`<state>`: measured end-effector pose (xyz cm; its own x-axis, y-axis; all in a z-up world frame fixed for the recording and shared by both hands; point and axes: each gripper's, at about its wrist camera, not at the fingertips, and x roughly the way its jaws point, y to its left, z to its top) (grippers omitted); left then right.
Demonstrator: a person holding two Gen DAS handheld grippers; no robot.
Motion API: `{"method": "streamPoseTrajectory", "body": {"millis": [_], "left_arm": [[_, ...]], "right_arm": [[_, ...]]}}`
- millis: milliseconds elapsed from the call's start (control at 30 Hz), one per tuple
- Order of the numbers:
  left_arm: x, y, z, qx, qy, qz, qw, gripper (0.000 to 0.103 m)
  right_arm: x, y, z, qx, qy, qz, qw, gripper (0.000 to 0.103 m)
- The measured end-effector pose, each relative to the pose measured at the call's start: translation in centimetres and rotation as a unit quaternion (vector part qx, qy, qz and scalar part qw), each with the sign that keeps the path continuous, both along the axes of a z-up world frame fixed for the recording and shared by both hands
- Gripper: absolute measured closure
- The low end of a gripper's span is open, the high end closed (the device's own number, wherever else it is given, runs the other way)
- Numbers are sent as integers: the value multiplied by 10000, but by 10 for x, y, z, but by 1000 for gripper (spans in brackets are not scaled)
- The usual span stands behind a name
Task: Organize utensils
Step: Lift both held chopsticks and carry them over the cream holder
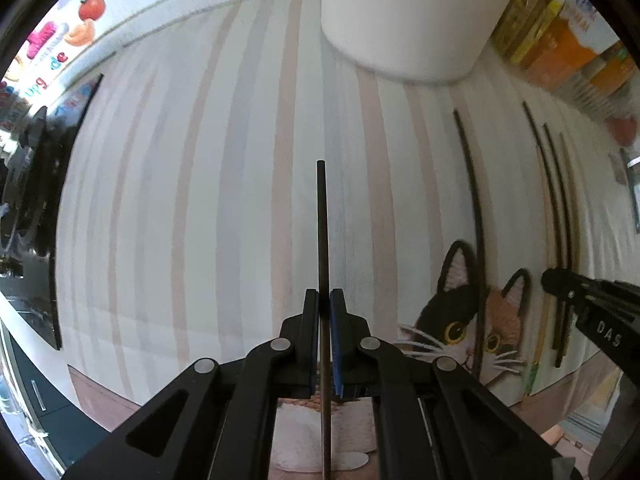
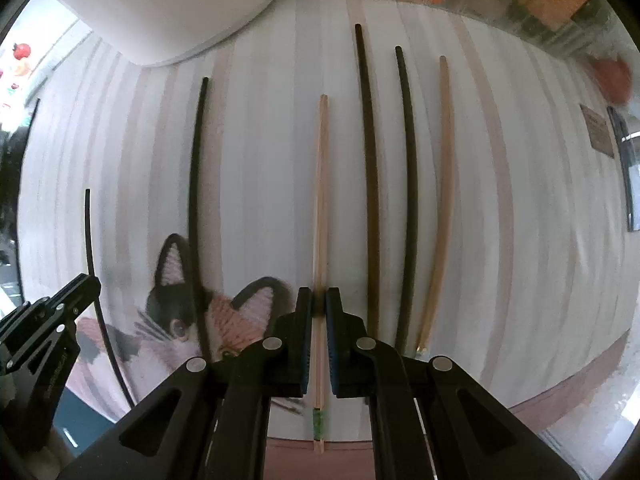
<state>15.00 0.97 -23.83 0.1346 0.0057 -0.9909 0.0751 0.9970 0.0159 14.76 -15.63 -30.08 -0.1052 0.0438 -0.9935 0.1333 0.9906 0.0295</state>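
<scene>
- Left gripper [image 1: 325, 300]: clenched on a single dark chopstick [image 1: 322, 240]. The stick runs straight forward out of the jaws along the finger axis; its free tip points toward the far edge of the striped cat mat [image 1: 200, 200], in the direction of the white container [image 1: 408, 16]. In the right wrist view the stick looks to be held above the mat rather than resting on it, though lift cannot be confirmed.
- Right gripper [image 2: 318, 304]: jaws drawn in around a pale wooden chopstick pair [image 2: 322, 208] with a green band near the butt end. Pads appear to touch it, so judged as grasping; whether the pair has left the mat cannot be told.
- Long axes: both held pieces run near edge to far edge of the mat, parallel to its stripes and to the loose sticks.
- Loose sticks on the mat, right wrist view: one dark stick [image 2: 196, 200] left of the right gripper, crossing the cat's ear; to the right, a dark brown stick [image 2: 370, 184], a black stick [image 2: 409, 200] and a pale stick [image 2: 440, 208], side by side, apart from each other.
- Key relation: the white container stands at the far-left corner region of the mat, ahead of both grippers. The left gripper is judged nearer to it, its stick already aimed that way.
- Risk, as a judgement: a thin round stick held at one end may pivot in the pads.
</scene>
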Motion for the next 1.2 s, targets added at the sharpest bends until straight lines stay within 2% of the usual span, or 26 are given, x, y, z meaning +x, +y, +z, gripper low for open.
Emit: {"method": "streamPoseTrajectory", "body": {"millis": [200,333,600,667,933,1200], "left_arm": [[-4,4,41,-246,-470,132,9985,100],[-7,7,71,-405,-794,248,9957,100],[3,23,140,-586,-1664,379,9836,101],[6,27,160,-614,-1910,408,9788,101],[28,38,251,-687,-2897,373,9539,101],[50,36,326,-801,-3578,137,9302,101]], "right_arm": [[-6,-2,26,312,-416,-178,9985,96],[-7,-1,53,504,-774,-236,9955,96],[11,0,120,750,-1609,-154,9840,96],[26,-9,130,797,-1789,-128,9806,96],[71,-9,207,977,-2685,-96,9583,96],[127,-8,269,1036,-3438,-117,9332,96]]}}
